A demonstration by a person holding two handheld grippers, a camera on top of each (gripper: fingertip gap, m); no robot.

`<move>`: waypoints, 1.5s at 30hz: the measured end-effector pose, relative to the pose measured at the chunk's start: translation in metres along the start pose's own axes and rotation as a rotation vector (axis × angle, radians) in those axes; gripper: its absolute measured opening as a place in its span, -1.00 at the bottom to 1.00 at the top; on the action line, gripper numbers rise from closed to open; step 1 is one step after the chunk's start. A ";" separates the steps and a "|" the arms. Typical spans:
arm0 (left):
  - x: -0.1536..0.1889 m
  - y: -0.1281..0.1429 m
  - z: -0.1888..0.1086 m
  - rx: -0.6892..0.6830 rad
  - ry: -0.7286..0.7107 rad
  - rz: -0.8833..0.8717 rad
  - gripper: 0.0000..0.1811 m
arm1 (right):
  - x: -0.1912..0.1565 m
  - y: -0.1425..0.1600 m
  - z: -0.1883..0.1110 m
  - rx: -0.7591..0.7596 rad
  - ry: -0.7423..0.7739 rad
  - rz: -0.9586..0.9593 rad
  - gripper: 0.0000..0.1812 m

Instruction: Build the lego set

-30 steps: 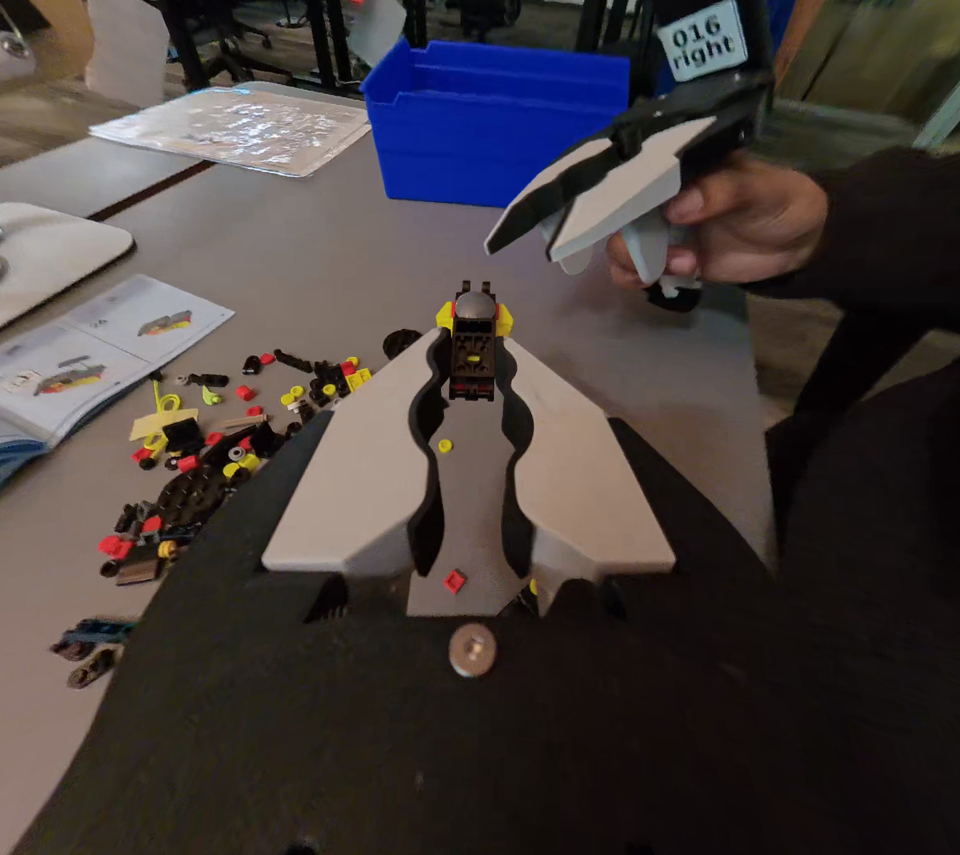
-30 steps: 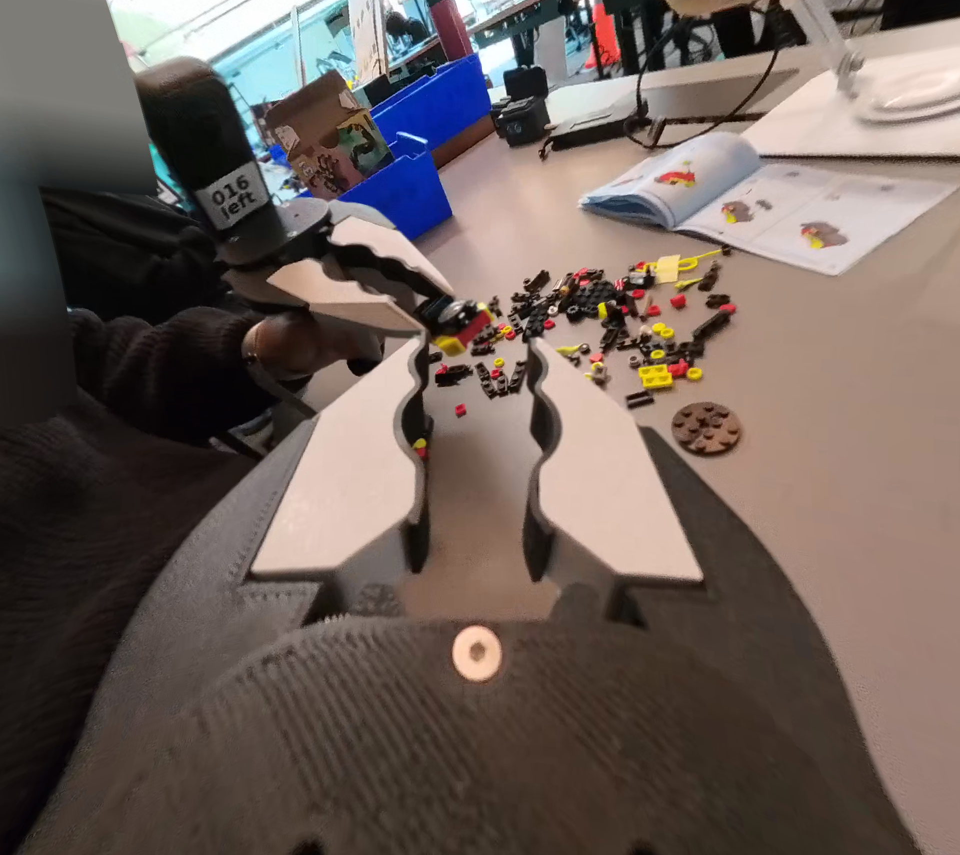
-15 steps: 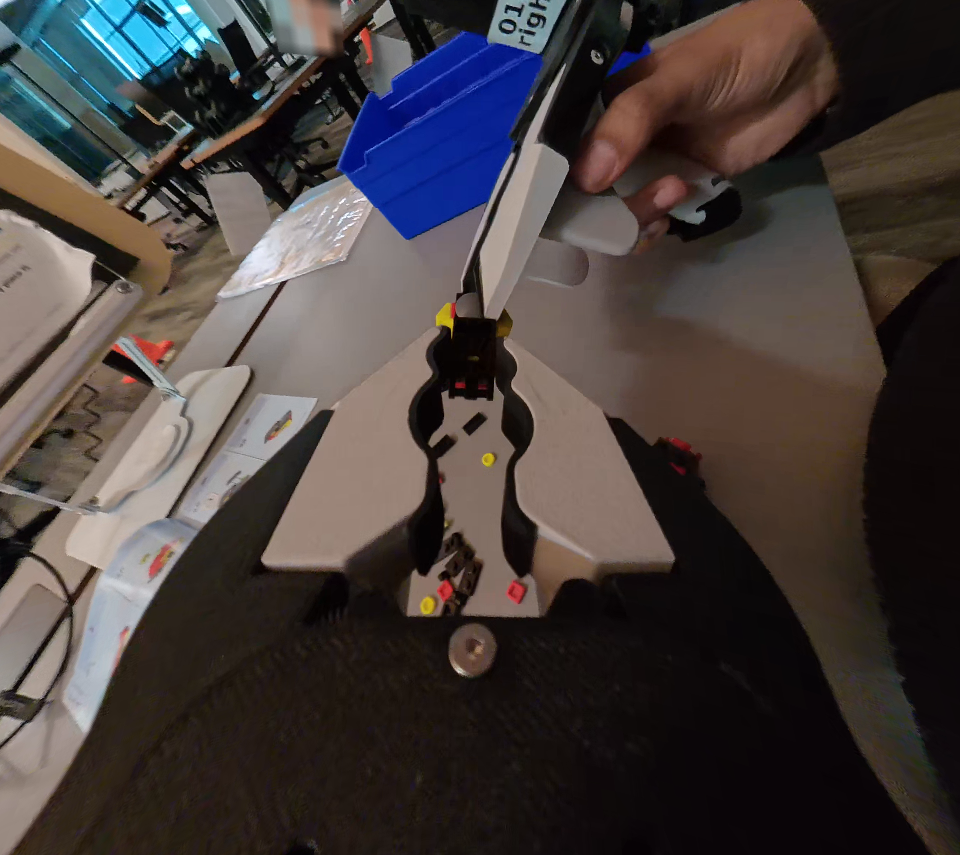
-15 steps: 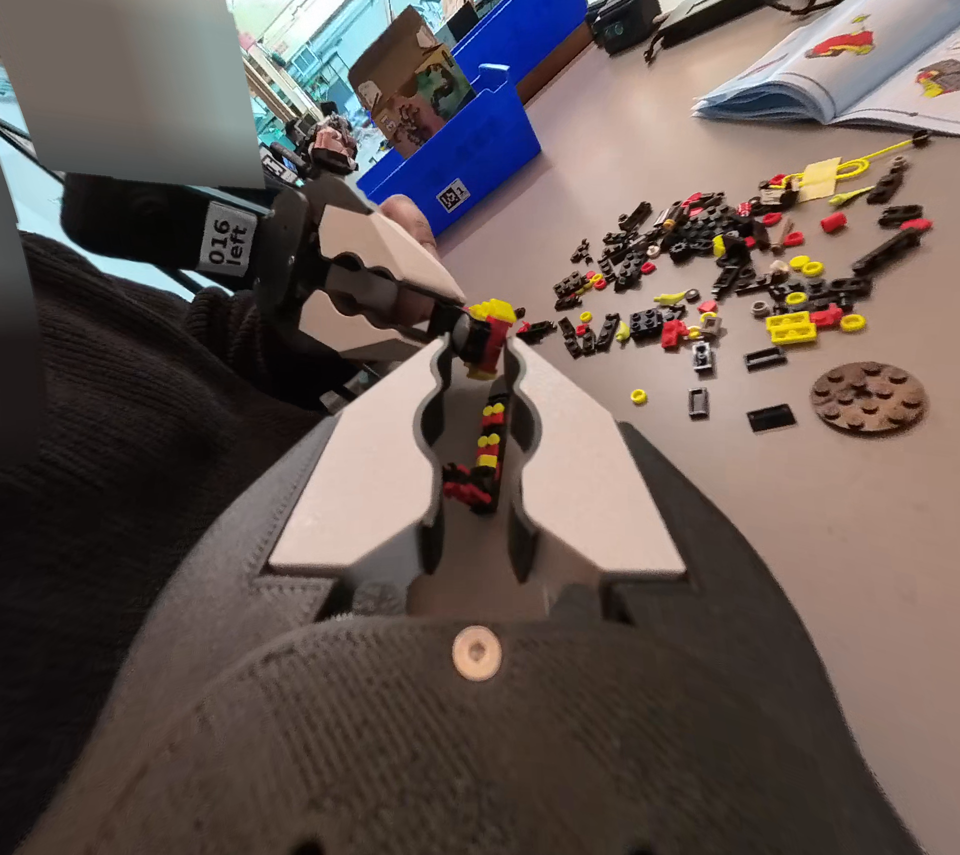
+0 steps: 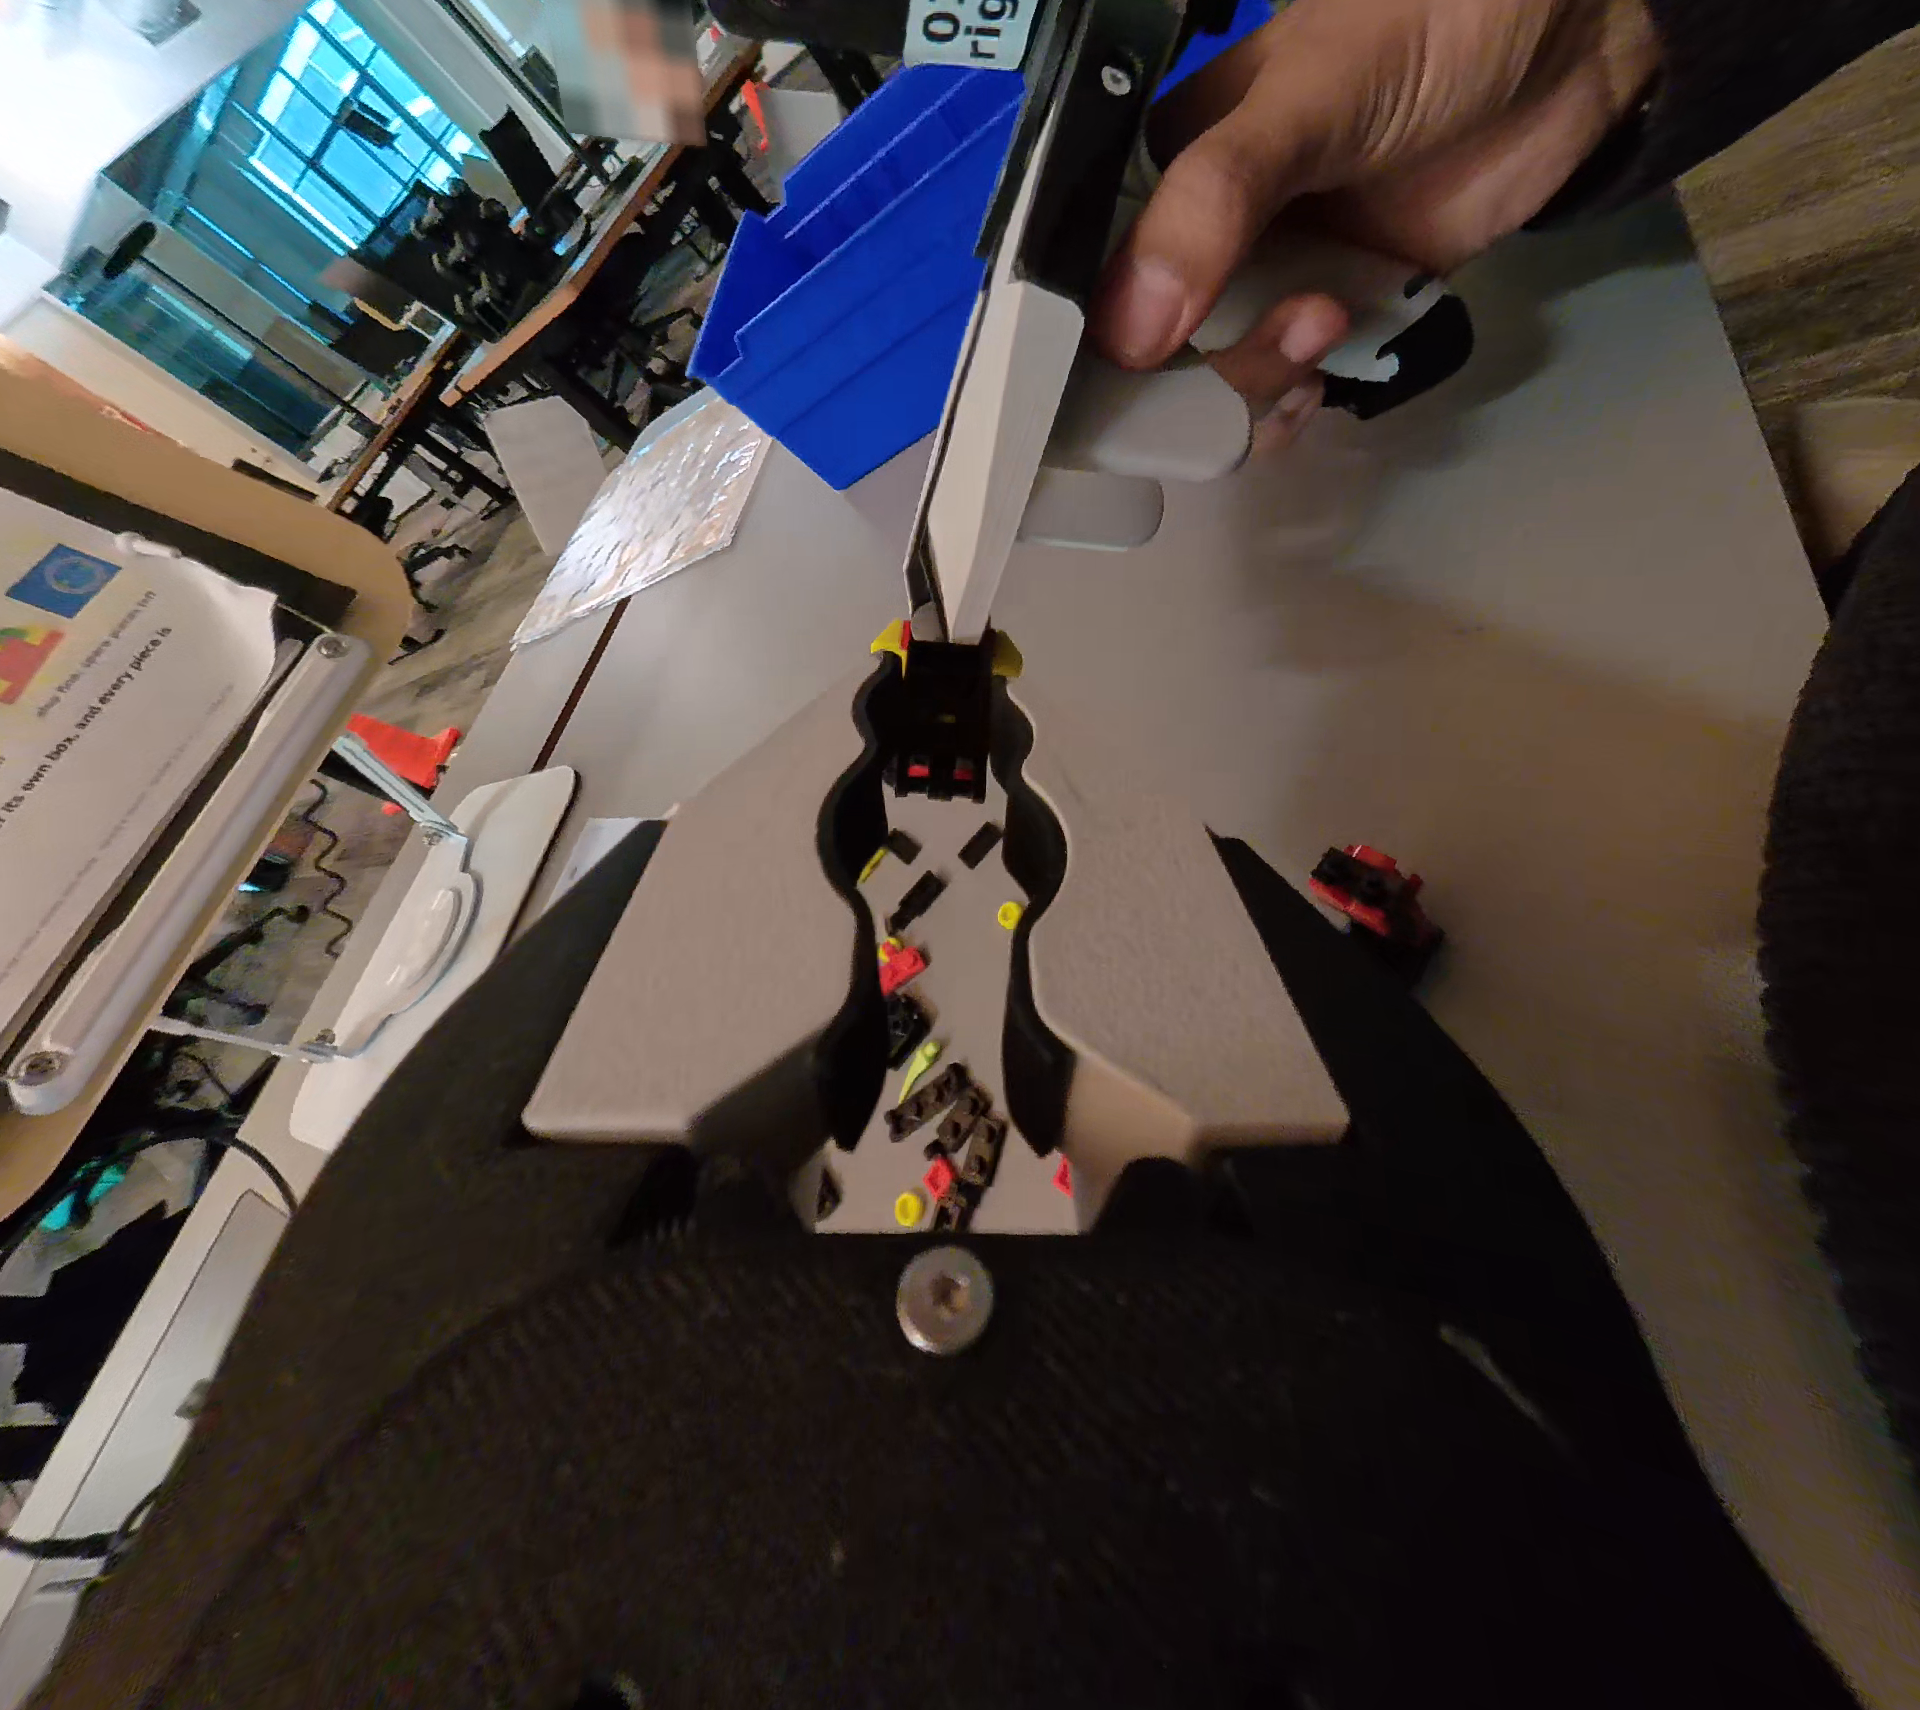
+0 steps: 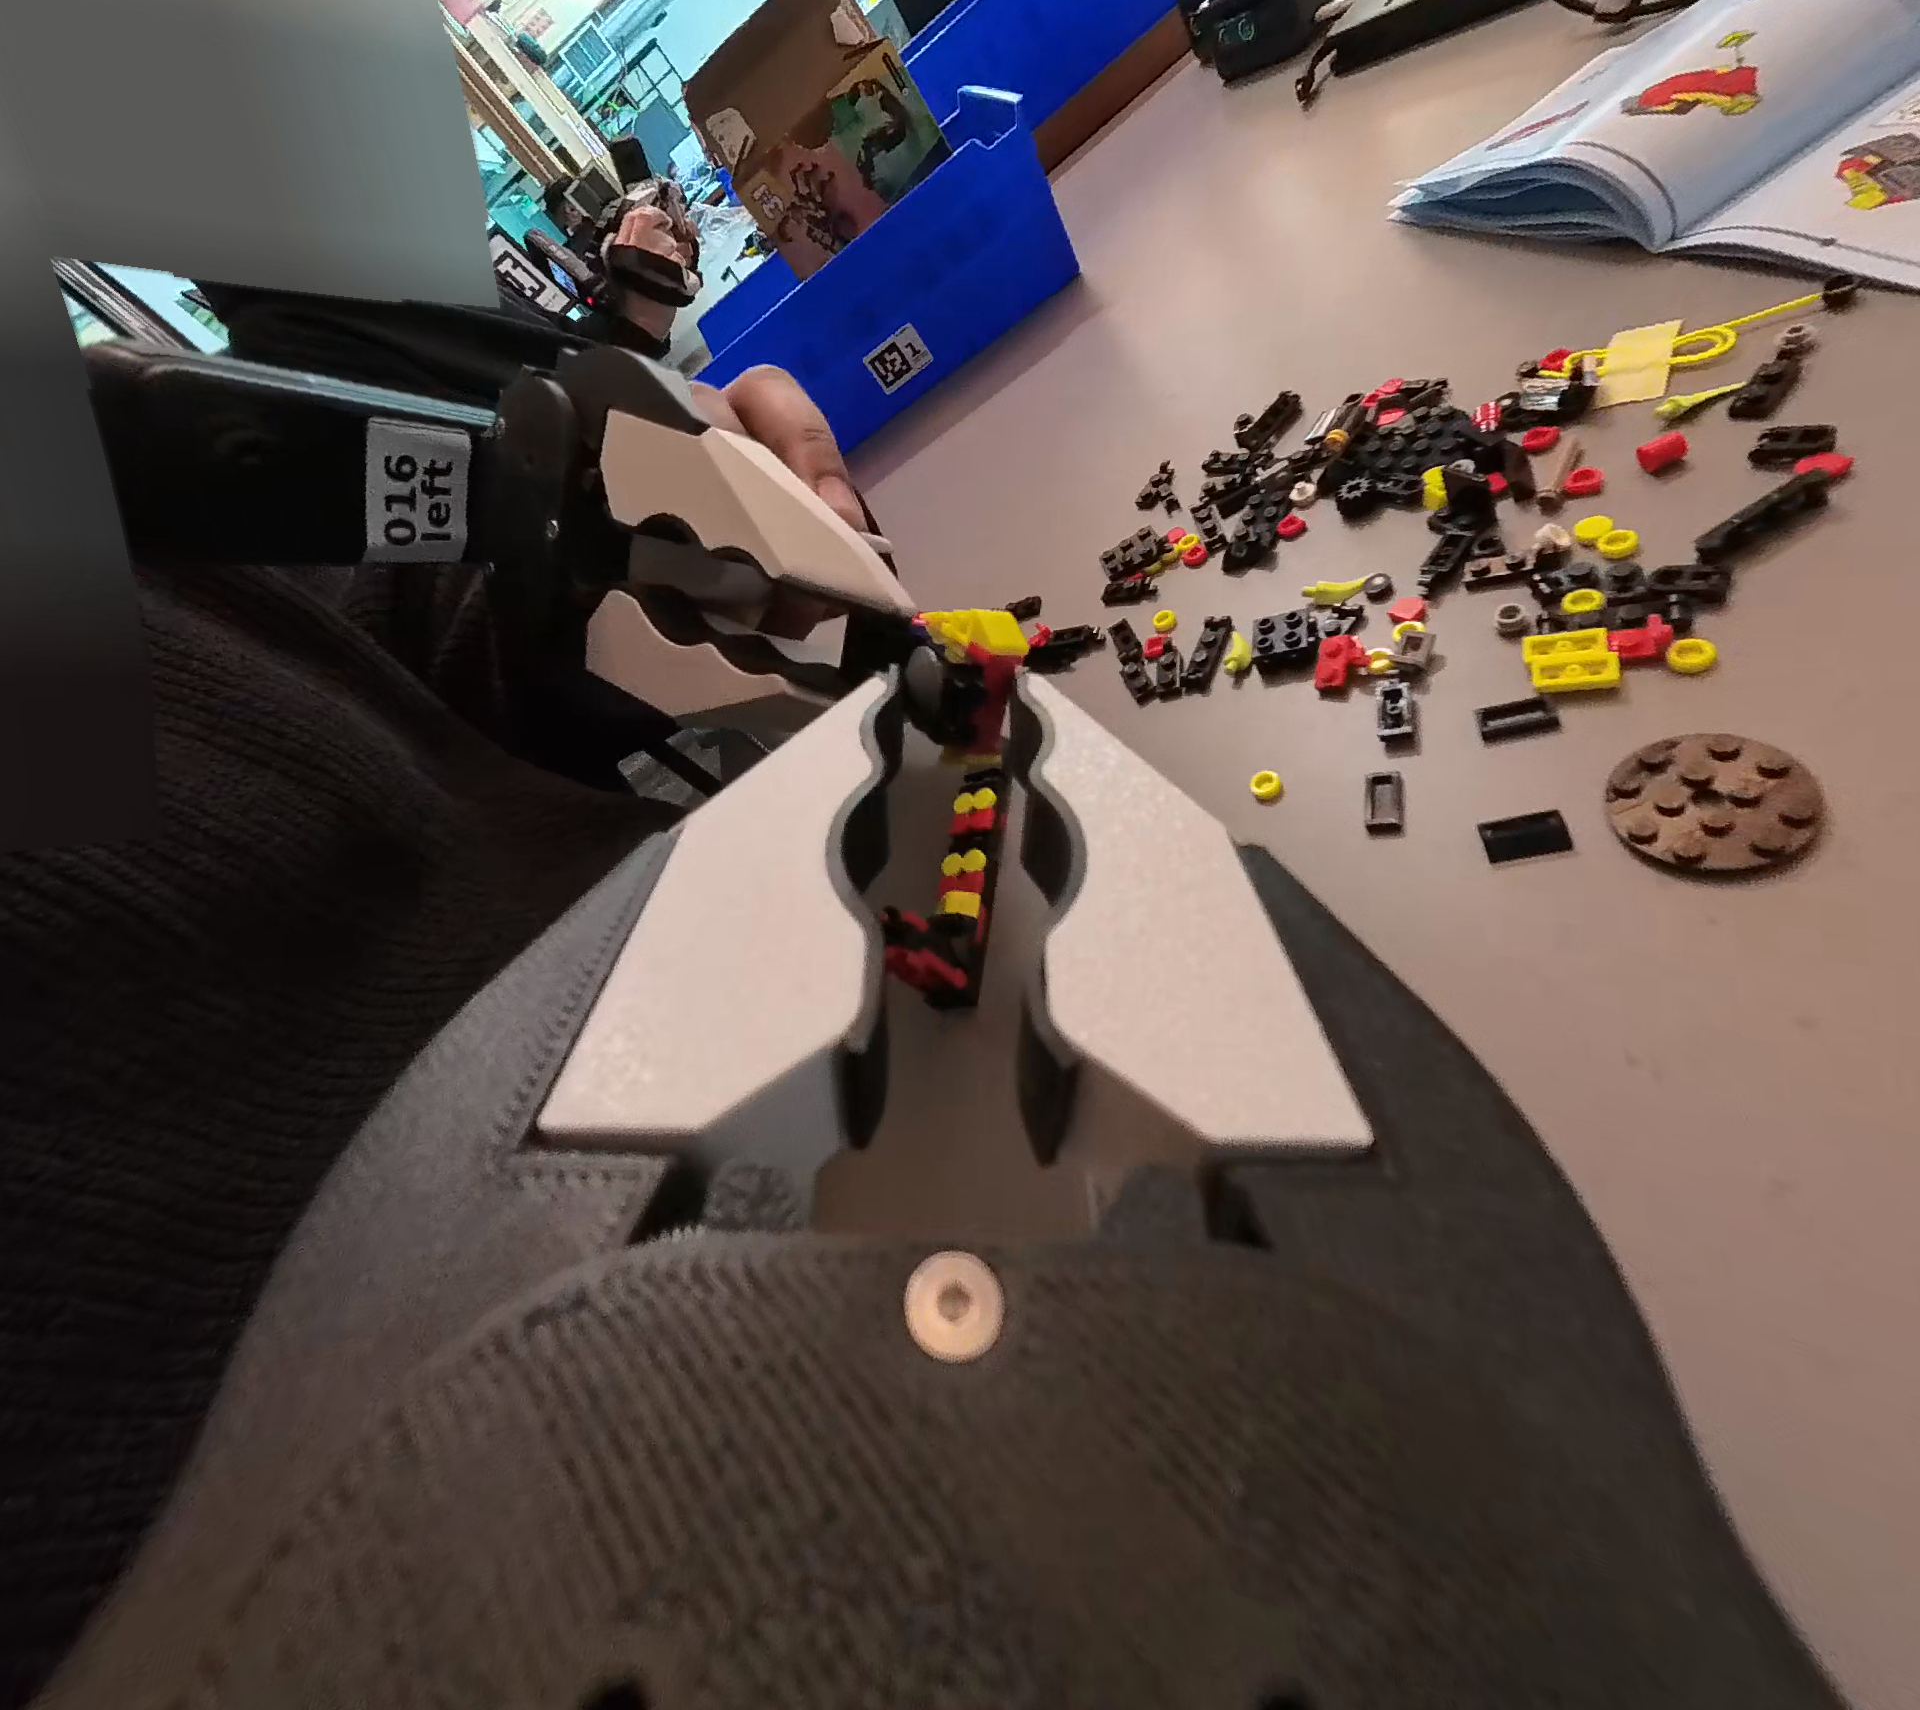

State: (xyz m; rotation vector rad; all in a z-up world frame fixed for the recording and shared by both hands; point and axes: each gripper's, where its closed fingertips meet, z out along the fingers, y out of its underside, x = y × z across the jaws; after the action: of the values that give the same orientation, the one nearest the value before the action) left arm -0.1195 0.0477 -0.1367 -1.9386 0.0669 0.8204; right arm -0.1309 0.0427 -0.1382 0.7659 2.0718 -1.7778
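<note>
Between our left gripper (image 5: 940,704) tips sits the black-red-yellow lego assembly (image 5: 940,725), clamped. Our right gripper (image 6: 961,694), apart a second ago, has now closed on its far end: both grippers grip one build, likely pressing parts together. Beyond, loose bricks (image 6: 1475,580) wait.

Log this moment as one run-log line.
left gripper: shut on lego assembly | right gripper: shut on same assembly, other side | assembly: off table, between both | loose bricks: scattered on table
</note>
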 end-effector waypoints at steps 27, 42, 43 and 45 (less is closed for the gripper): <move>-0.025 -0.025 -0.015 0.235 -0.053 -0.338 -0.56 | -0.009 -0.024 -0.014 0.050 0.107 -0.321 -0.82; -0.006 -0.025 -0.016 0.303 0.376 -0.815 -0.80 | -0.029 -0.018 -0.010 0.053 0.031 -0.472 -0.81; -0.006 -0.025 -0.016 0.304 0.371 -0.813 -0.80 | -0.029 -0.018 -0.010 0.050 0.032 -0.464 -0.81; -0.007 -0.026 -0.017 0.306 0.367 -0.804 -0.81 | -0.028 -0.017 -0.010 0.043 0.032 -0.464 -0.81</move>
State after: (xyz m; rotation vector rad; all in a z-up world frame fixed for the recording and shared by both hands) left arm -0.1060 0.0456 -0.1080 -1.5932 -0.3314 -0.0790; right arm -0.1166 0.0450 -0.1069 0.3381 2.3829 -2.0533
